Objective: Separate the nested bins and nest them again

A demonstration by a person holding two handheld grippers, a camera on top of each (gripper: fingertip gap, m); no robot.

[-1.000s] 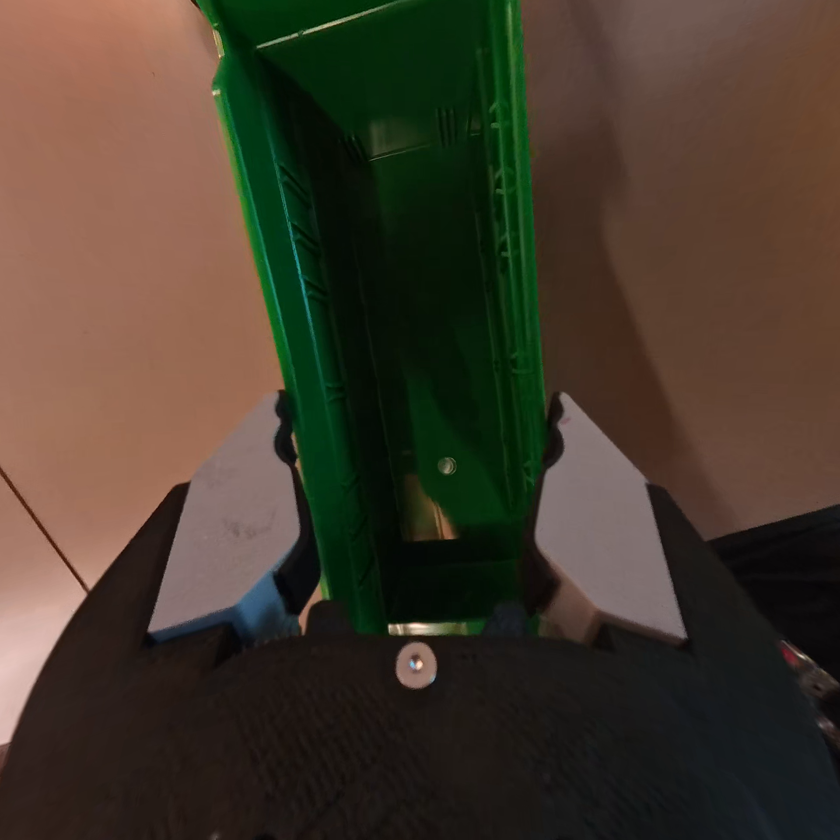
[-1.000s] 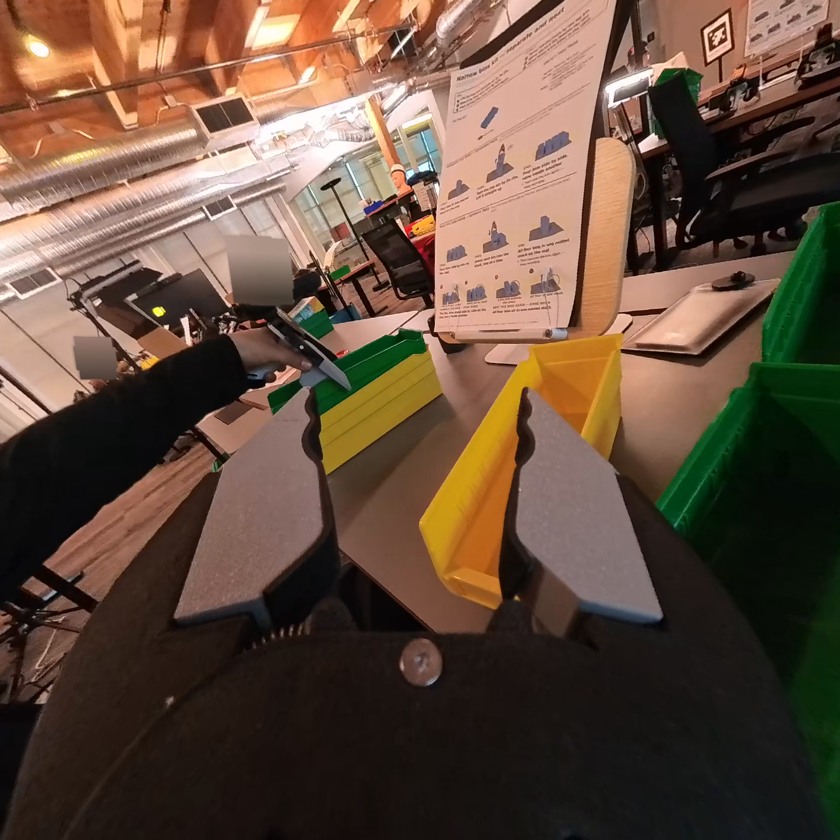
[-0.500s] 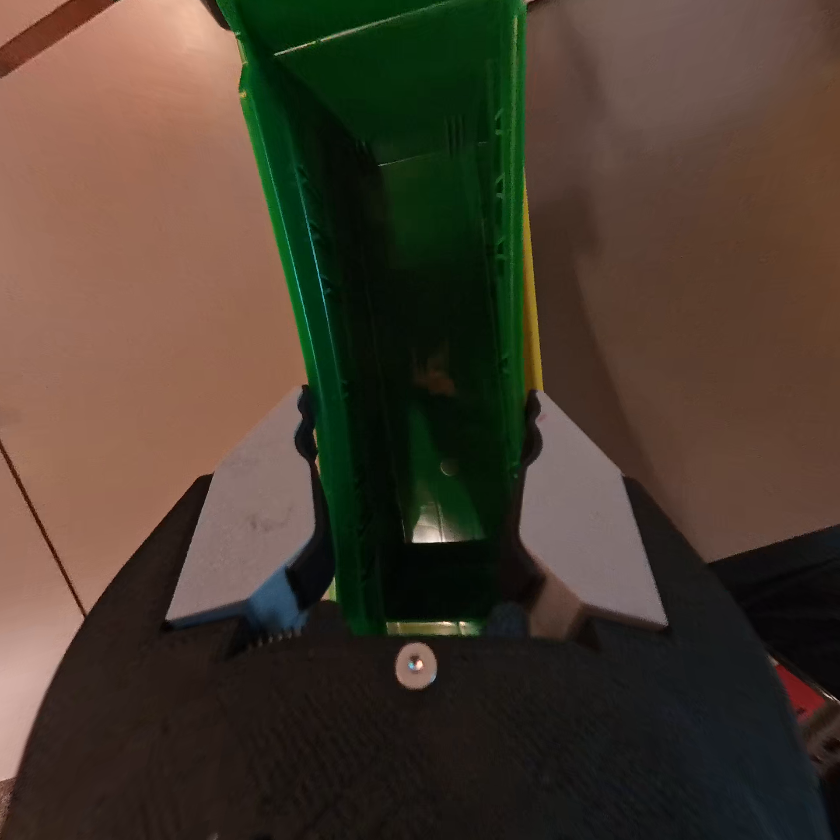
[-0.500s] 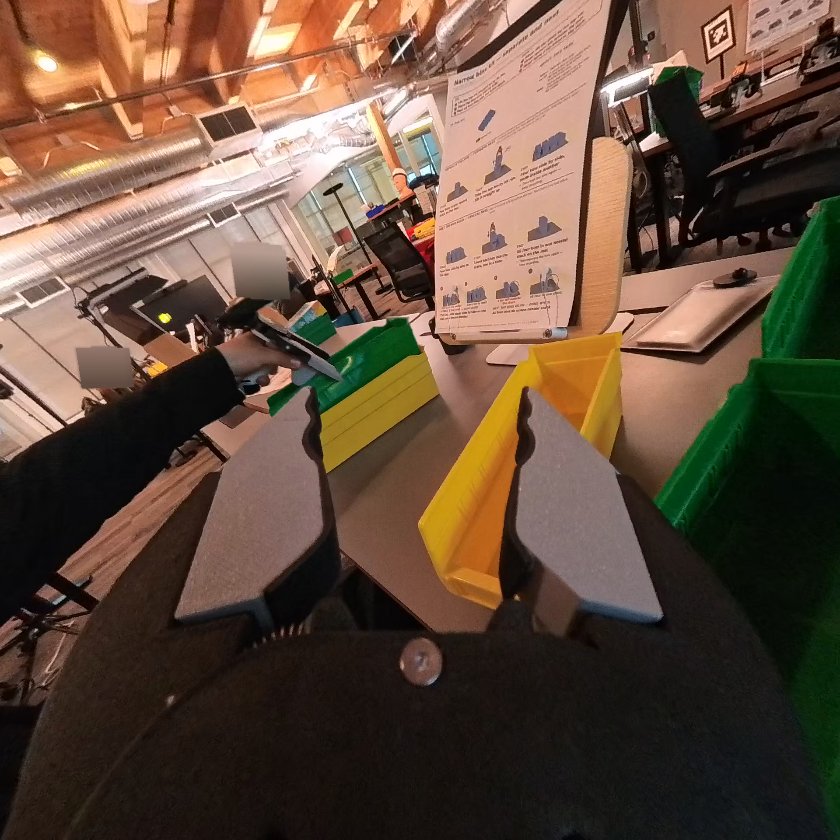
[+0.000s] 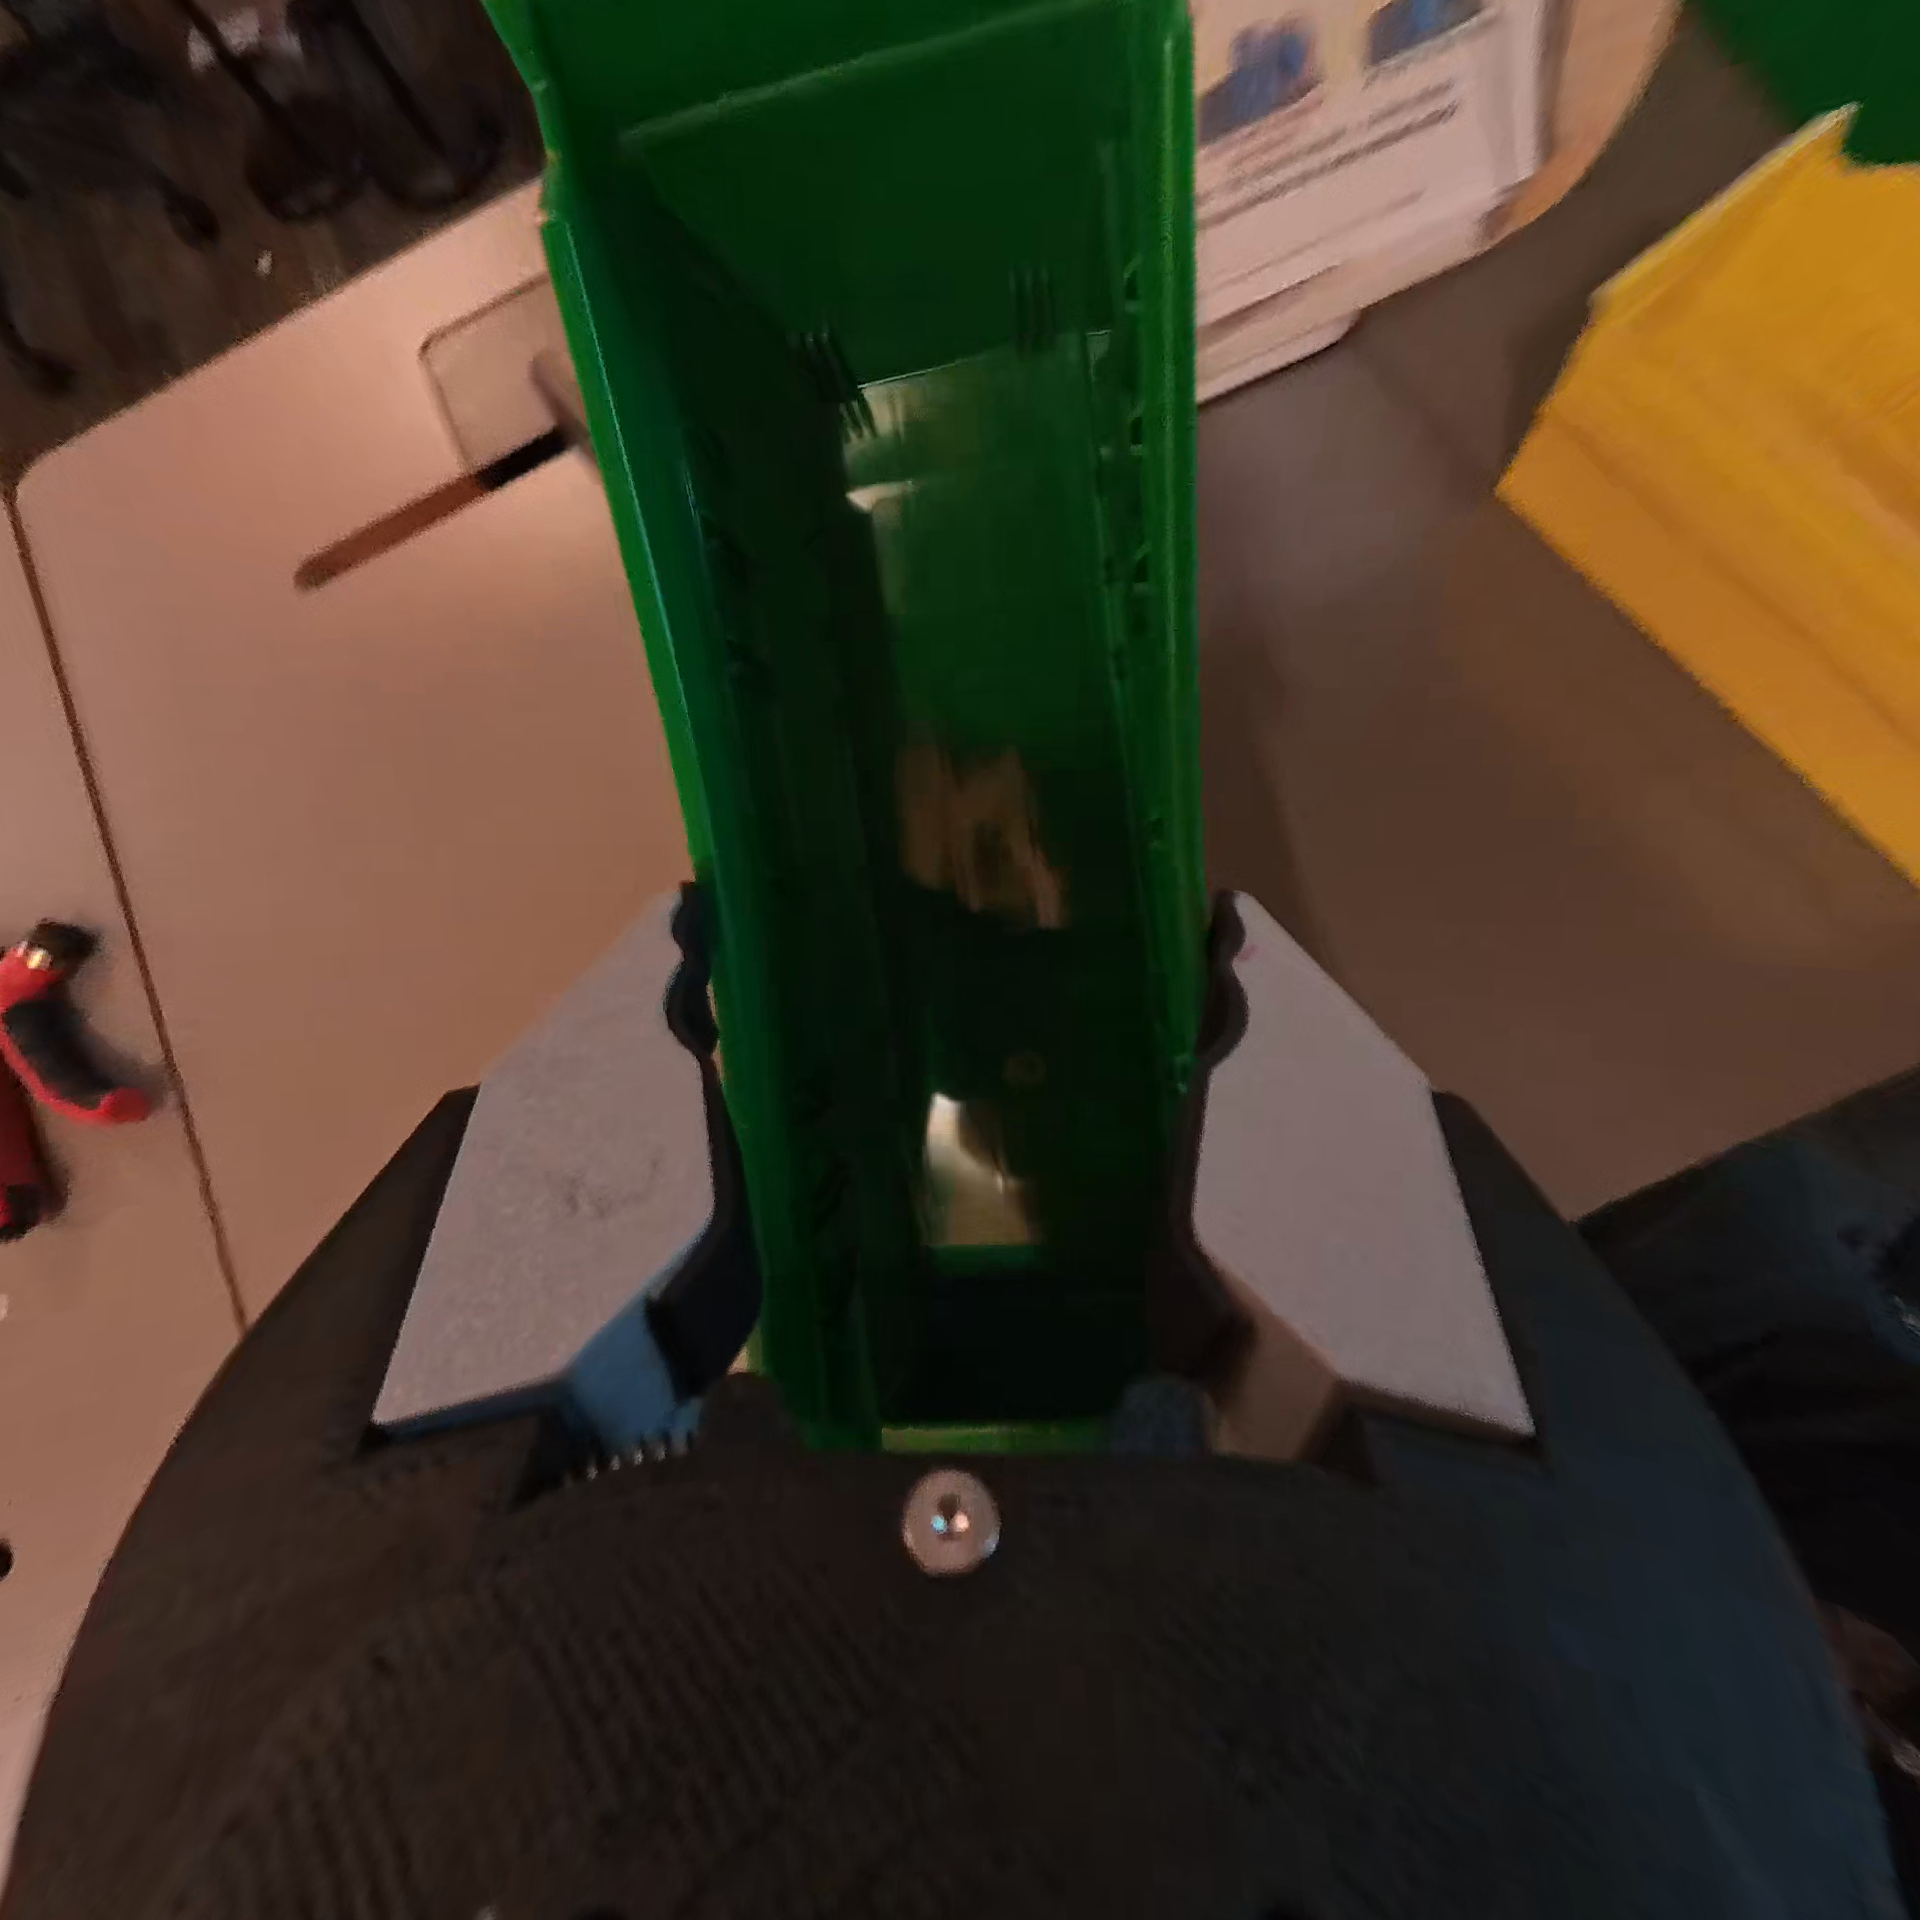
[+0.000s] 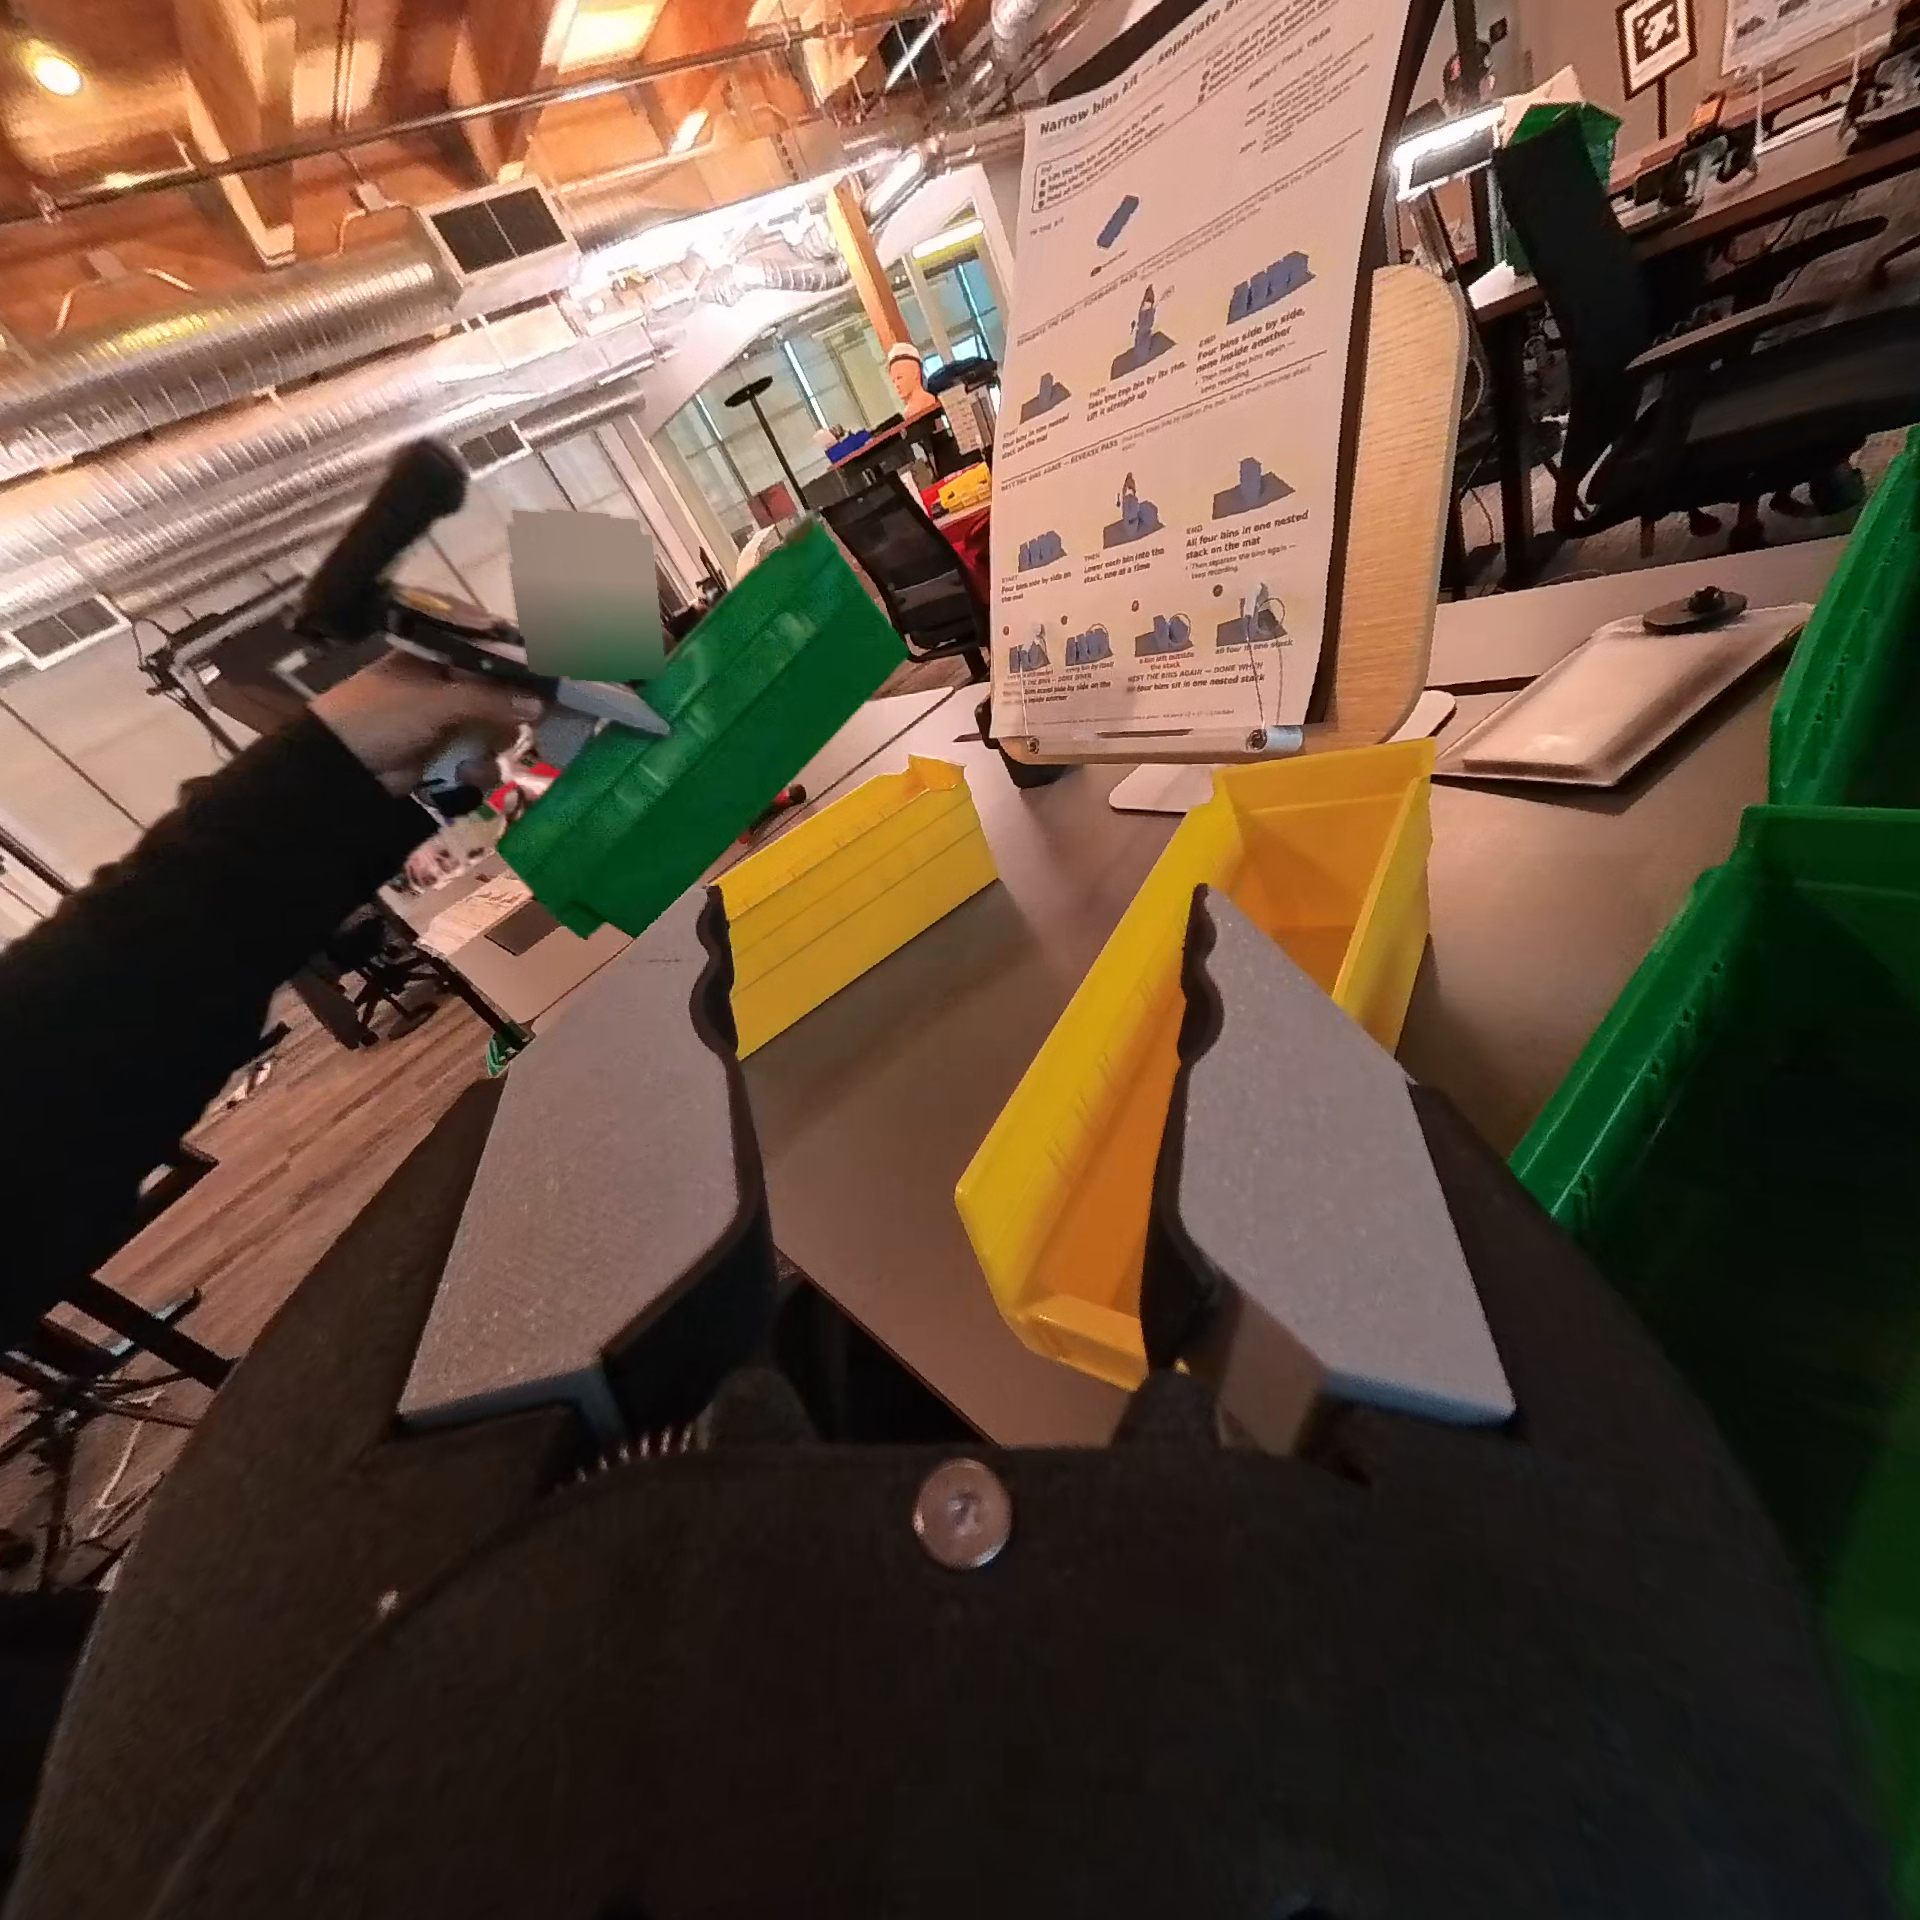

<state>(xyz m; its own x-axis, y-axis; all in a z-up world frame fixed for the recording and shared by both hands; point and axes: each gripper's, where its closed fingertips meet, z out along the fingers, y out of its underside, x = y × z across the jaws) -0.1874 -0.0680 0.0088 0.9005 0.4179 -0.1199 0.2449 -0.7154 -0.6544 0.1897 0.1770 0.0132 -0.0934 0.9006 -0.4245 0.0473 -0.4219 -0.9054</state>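
Two grippers share the work: the left gripper (image 5: 951,997) clamps a narrow green bin (image 5: 914,644) across its side walls and holds it tilted in the air, clear of the yellow stack (image 6: 857,888) on the table (image 6: 914,1091), a grip that lets the bin come away lengthwise. The right gripper (image 6: 951,971) hangs with jaws spread and nothing between them, just above a lone yellow bin (image 6: 1216,1023) beside a large green bin (image 6: 1745,1132), seemingly waiting. An instruction sheet (image 6: 1174,416) stands behind.
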